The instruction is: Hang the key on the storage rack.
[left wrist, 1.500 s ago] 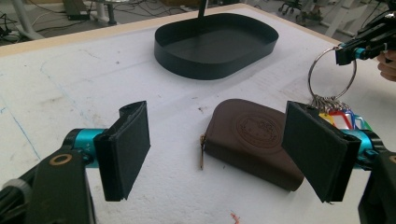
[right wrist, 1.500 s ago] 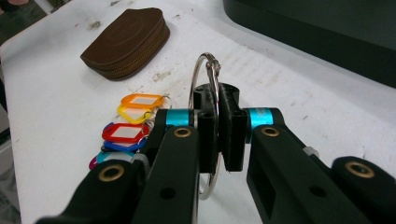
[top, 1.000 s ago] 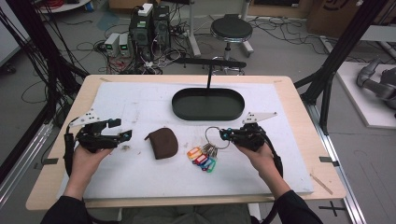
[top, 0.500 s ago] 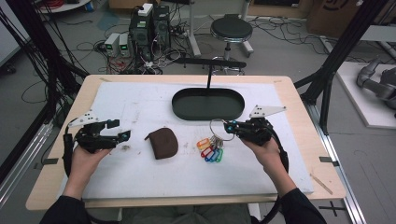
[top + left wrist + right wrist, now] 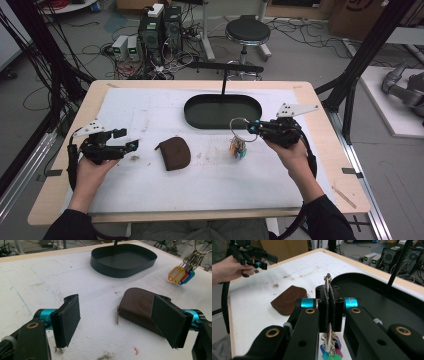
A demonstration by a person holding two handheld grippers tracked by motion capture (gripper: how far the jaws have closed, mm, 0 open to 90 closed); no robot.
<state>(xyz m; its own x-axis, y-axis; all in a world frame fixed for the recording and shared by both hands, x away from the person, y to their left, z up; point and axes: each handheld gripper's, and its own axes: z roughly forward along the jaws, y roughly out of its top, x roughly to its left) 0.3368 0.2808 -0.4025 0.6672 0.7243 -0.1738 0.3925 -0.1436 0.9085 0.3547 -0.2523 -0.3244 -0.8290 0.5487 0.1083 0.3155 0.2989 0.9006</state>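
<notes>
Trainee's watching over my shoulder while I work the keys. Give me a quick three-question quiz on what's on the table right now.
1. True or false: the right claw is shut on the key ring.
2. Where is the brown pouch? A) inside the black tray B) on the white mat, between the two claws C) in the left claw
3. Do the coloured key tags lie flat or hang?

Key: 1 true; 2 B; 3 they hang below the ring.
</notes>
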